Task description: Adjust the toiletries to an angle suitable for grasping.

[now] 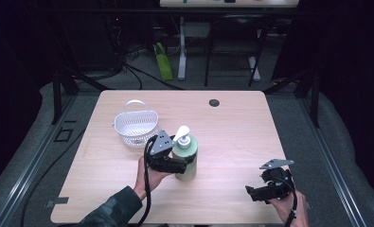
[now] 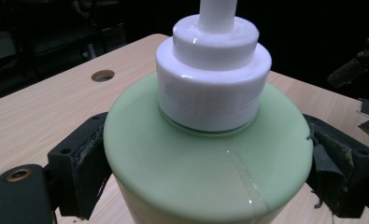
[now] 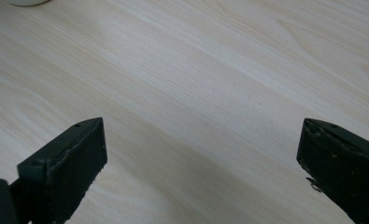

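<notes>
A pale green bottle with a white pump top stands upright near the middle of the wooden table. My left gripper comes at it from the left and is shut on its body. In the left gripper view the two black pads press against opposite sides of the bottle, just below its white collar. My right gripper is held at the table's front right, apart from the bottle. Its jaws stand wide open over bare wood, with nothing between them.
A white slotted basket with a handle sits just behind and to the left of the bottle. There is a small round hole in the tabletop near the far edge. Dark floor and table legs lie beyond.
</notes>
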`<action>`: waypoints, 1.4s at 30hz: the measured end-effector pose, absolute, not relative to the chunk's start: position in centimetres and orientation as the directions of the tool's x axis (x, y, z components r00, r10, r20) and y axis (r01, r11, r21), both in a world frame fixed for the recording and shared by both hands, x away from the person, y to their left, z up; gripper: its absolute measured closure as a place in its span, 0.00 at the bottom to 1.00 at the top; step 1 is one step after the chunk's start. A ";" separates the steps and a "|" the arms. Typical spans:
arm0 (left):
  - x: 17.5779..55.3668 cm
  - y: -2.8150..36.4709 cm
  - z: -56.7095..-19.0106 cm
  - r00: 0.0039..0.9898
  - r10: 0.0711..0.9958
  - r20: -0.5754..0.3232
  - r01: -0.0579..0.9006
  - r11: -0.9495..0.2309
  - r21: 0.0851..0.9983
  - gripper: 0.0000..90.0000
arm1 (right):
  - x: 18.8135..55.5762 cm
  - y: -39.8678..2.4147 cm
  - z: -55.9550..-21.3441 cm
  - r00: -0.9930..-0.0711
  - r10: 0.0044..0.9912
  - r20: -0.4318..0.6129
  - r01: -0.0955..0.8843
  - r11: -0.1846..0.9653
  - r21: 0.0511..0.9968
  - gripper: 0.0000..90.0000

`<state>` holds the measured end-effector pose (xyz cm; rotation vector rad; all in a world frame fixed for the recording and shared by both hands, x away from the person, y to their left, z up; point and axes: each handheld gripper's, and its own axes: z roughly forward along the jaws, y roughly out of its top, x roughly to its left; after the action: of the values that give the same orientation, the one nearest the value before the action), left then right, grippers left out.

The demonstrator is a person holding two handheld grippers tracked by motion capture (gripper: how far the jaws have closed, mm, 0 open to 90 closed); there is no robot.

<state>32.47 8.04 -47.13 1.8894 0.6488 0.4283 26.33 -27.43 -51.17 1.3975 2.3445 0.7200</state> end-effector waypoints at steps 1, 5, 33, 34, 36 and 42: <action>32.5 8.0 -47.1 0.789 0.614 -0.001 0.241 -0.308 0.920 0.13 | 26.5 -27.2 -51.2 -0.480 0.877 -0.018 0.717 0.405 0.567 0.01; 32.4 9.0 -47.1 0.777 0.629 -0.003 0.249 -0.304 0.920 0.13 | 27.1 -26.7 -51.2 -0.497 0.867 -0.033 0.707 0.427 0.564 0.01; 32.1 16.0 -46.8 0.727 0.686 -0.009 0.298 -0.304 0.905 0.13 | 31.3 -22.7 -52.0 -0.591 0.800 -0.106 0.665 0.557 0.497 0.06; 32.1 16.3 -46.8 0.725 0.689 -0.010 0.300 -0.303 0.905 0.13 | 31.3 -22.5 -52.0 -0.593 0.798 -0.107 0.664 0.560 0.495 0.06; 32.1 16.9 -46.8 0.724 0.690 -0.009 0.301 -0.305 0.903 0.13 | 31.5 -22.3 -52.0 -0.599 0.793 -0.109 0.661 0.566 0.492 0.06; 32.2 19.1 -46.8 0.720 0.694 -0.012 0.308 -0.304 0.901 0.13 | 32.2 -21.5 -52.2 -0.618 0.779 -0.103 0.658 0.585 0.475 0.07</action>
<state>32.21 19.06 -46.77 1.8985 0.7751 0.4718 32.16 -21.50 -52.23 1.1754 2.5171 0.5732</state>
